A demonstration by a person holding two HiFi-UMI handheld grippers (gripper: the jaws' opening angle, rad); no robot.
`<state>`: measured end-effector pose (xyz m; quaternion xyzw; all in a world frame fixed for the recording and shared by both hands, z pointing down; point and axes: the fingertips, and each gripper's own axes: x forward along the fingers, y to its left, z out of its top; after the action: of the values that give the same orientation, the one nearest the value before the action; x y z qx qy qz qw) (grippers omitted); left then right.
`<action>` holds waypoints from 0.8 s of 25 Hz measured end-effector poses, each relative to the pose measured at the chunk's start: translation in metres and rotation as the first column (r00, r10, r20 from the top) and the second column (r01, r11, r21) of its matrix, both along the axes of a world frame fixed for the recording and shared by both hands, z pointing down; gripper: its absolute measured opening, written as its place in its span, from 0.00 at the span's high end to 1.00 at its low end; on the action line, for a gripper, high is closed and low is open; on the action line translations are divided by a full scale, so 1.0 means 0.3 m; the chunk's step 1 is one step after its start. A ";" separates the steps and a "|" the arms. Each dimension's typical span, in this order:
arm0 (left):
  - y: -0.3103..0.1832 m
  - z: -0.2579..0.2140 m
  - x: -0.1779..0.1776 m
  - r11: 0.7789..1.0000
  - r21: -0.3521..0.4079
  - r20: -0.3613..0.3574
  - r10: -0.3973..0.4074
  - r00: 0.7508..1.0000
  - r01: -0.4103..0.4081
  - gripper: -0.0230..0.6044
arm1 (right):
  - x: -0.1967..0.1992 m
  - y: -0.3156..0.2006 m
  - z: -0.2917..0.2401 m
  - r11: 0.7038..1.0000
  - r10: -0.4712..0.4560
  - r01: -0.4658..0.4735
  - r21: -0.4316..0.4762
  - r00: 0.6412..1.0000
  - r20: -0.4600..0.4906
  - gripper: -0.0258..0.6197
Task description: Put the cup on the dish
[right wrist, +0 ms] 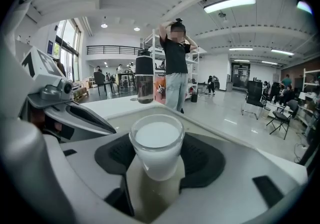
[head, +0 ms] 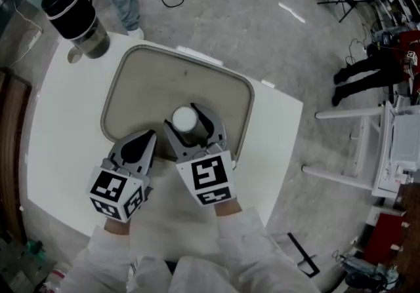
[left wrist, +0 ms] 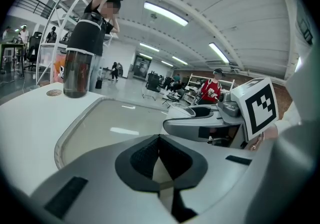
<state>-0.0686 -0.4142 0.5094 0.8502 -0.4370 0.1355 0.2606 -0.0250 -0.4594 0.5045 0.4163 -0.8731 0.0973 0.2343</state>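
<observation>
One white table [head: 62,147], glossy grey floor [head: 262,36]

The left gripper [head: 151,134] and the right gripper [head: 188,115] were grey, with black bumpy pads [right wrist: 205,160] inside the jaws. Each had a white cube [head: 117,192] with black square marks on it. The person wore long white sleeves [head: 246,236].

Upright cup [head: 184,118] (white-filled) over beige dish [head: 147,82].
</observation>
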 end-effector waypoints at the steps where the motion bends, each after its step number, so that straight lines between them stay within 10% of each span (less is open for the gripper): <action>1: 0.001 0.003 0.001 1.000 -0.002 0.002 0.002 1.000 -0.002 0.97 | 0.001 0.000 0.001 1.000 0.002 -0.002 0.004 1.000 0.002 0.54; 20: 0.020 -0.050 -0.005 1.000 0.027 0.004 0.006 1.000 -0.007 0.97 | 0.007 0.017 -0.052 0.998 0.059 -0.063 0.030 0.991 0.117 0.53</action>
<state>-0.0700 -0.4082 0.4944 0.8548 -0.4366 0.1323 0.2476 -0.0230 -0.4542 0.4889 0.4403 -0.8736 0.1140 0.1730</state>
